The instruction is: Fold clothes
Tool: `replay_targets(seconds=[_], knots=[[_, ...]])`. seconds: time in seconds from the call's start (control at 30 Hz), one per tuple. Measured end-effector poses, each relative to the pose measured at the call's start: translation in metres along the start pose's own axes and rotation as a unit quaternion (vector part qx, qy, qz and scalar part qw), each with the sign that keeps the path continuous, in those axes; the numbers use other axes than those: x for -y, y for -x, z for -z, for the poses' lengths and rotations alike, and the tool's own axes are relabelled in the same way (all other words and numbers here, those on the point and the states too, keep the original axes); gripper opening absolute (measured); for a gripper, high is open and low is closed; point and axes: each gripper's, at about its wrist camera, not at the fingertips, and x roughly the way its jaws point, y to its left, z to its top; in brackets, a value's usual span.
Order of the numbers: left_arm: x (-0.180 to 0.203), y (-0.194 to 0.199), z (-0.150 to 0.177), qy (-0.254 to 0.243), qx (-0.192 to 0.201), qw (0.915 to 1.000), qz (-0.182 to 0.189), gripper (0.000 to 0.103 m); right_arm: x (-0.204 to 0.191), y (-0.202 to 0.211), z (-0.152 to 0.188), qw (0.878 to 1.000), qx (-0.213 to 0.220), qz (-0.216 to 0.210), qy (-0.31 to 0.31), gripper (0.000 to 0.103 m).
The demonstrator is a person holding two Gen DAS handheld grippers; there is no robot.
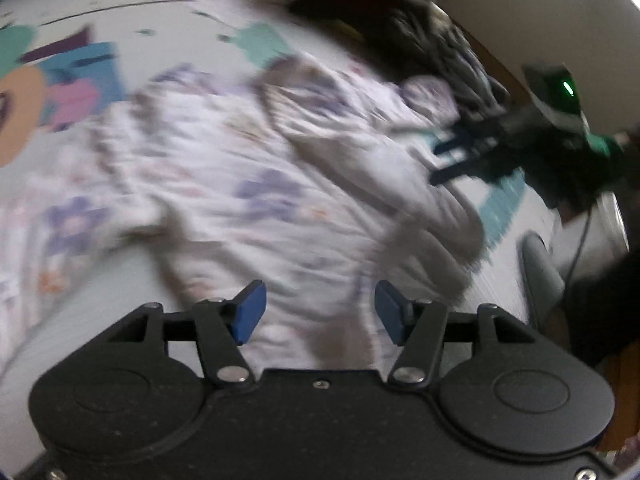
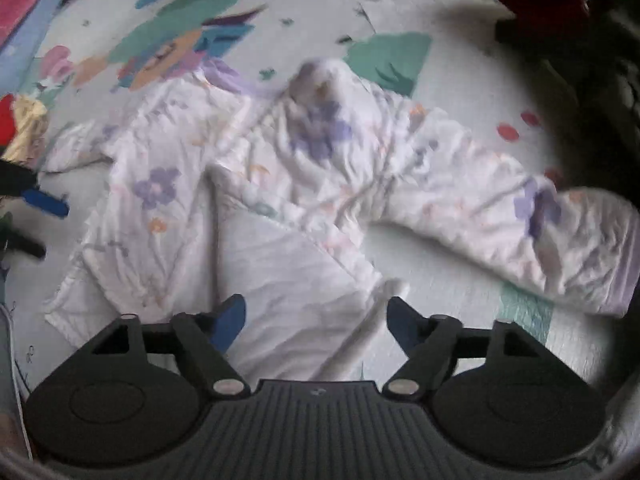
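While both grippers hang over it with nothing held, the white floral garment [image 2: 304, 184] lies spread on a printed sheet [image 2: 312, 12] that looks like a bed cover. We read it as a hooded, long-sleeved piece: hood [image 2: 320, 80] up top, one sleeve [image 2: 540, 220] stretched out to the side, one front panel turned over so the plain lining shows near the right gripper [image 2: 316, 320].

Left gripper [image 1: 320, 312]: jaws released, spread wide above the fabric. Right gripper: jaws also released, nothing between them.

Progress, as we judge it: one flap over, sleeve and hood still out flat, so the fold is partial at best. This could equally be a piece laid out mid-fold or one being reopened; we can't settle which.

Room: a dark heap of other clothes [image 1: 420, 28] sits at the far edge of the sheet, red item on top. Pale wall behind. Left view is motion-blurred, so detail there is poor.
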Motion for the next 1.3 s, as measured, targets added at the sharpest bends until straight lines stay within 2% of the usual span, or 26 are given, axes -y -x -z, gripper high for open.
replay_targets(seconds=[0.1, 0.13, 0.17, 0.2, 0.23, 0.27, 0.33, 0.4, 0.43, 0.47, 0.53, 0.6, 0.63, 0.73, 0.8, 0.87, 0.9, 0.97, 1.03, 1.17, 1.23, 1.3], knots=[[0.018, -0.022, 0.0, -0.038, -0.016, 0.9991, 0.009, 0.059, 0.011, -0.001, 0.004, 0.999, -0.023, -0.005, -0.046, 0.079], [0.026, -0.027, 0.002, -0.06, -0.022, 0.9979, 0.009, 0.051, 0.016, -0.005, 0.006, 0.997, -0.031, -0.008, -0.064, 0.079], [0.034, -0.033, 0.003, -0.083, -0.028, 0.9961, 0.008, 0.027, 0.018, -0.006, 0.01, 0.997, -0.035, -0.015, -0.074, 0.079], [0.042, -0.038, 0.005, -0.111, -0.038, 0.993, 0.006, 0.016, 0.021, -0.007, 0.014, 0.996, -0.039, -0.024, -0.082, 0.078], [0.052, -0.041, 0.009, -0.149, -0.044, 0.9879, 0.005, 0.01, 0.021, -0.008, 0.016, 0.995, -0.04, -0.032, -0.084, 0.074], [0.063, -0.043, 0.014, -0.188, -0.049, 0.981, 0.006, 0.009, 0.021, -0.008, 0.018, 0.995, -0.04, -0.04, -0.083, 0.072], [0.082, -0.045, 0.028, -0.261, -0.056, 0.9637, 0.001, 0.008, 0.021, -0.01, 0.019, 0.995, -0.04, -0.054, -0.077, 0.041], [0.099, -0.047, 0.043, -0.314, -0.067, 0.9471, 0.002, 0.008, 0.02, -0.01, 0.018, 0.996, -0.038, -0.042, -0.063, 0.039], [0.102, -0.049, 0.048, -0.325, -0.073, 0.9428, 0.004, 0.008, 0.021, -0.01, 0.017, 0.997, -0.038, -0.037, -0.062, 0.039], [0.099, -0.046, 0.048, -0.317, -0.075, 0.9455, 0.007, 0.01, 0.022, -0.009, 0.016, 0.997, -0.035, -0.033, -0.062, 0.039], [0.087, -0.039, 0.048, -0.291, -0.076, 0.9536, 0.011, 0.013, 0.022, -0.001, 0.013, 0.999, -0.012, -0.011, -0.049, 0.05], [0.076, -0.032, 0.047, -0.265, -0.077, 0.961, 0.016, 0.029, 0.019, 0.01, 0.009, 1.0, 0.02, -0.002, -0.023, 0.056], [0.071, -0.028, 0.047, -0.252, -0.078, 0.9644, 0.018, 0.042, 0.016, 0.016, 0.007, 0.999, 0.038, 0.001, -0.004, 0.056], [0.054, -0.017, 0.046, -0.212, -0.079, 0.9736, 0.025, 0.042, 0.002, 0.031, 0.004, 0.995, 0.081, 0.002, 0.055, 0.056], [0.044, -0.013, 0.046, -0.187, -0.079, 0.9792, 0.007, 0.042, -0.011, 0.036, 0.003, 0.991, 0.094, -0.012, 0.091, 0.056], [0.033, -0.016, 0.046, -0.164, -0.089, 0.9824, -0.014, 0.042, -0.032, 0.034, 0.005, 0.986, 0.082, -0.041, 0.137, 0.056], [0.028, -0.014, 0.046, -0.146, -0.088, 0.9852, -0.013, 0.042, -0.045, 0.031, 0.007, 0.982, 0.072, -0.054, 0.165, 0.056], [0.016, -0.009, 0.041, -0.104, -0.075, 0.9918, -0.006, 0.042, -0.072, 0.024, 0.013, 0.972, 0.047, -0.077, 0.218, 0.056], [0.005, -0.003, 0.033, -0.076, -0.054, 0.9953, -0.027, 0.042, -0.093, 0.013, 0.018, 0.966, 0.005, -0.093, 0.242, 0.059], [-0.026, 0.012, 0.017, -0.018, -0.008, 0.9953, -0.094, 0.041, -0.106, -0.012, 0.023, 0.974, -0.066, -0.102, 0.191, 0.062], [-0.047, 0.023, 0.011, 0.017, 0.015, 0.9904, -0.136, 0.041, -0.104, -0.02, 0.022, 0.978, -0.082, -0.104, 0.162, 0.058], [-0.068, 0.033, 0.005, 0.052, 0.037, 0.9821, -0.177, 0.041, -0.103, -0.022, 0.022, 0.979, -0.085, -0.103, 0.151, 0.056]])
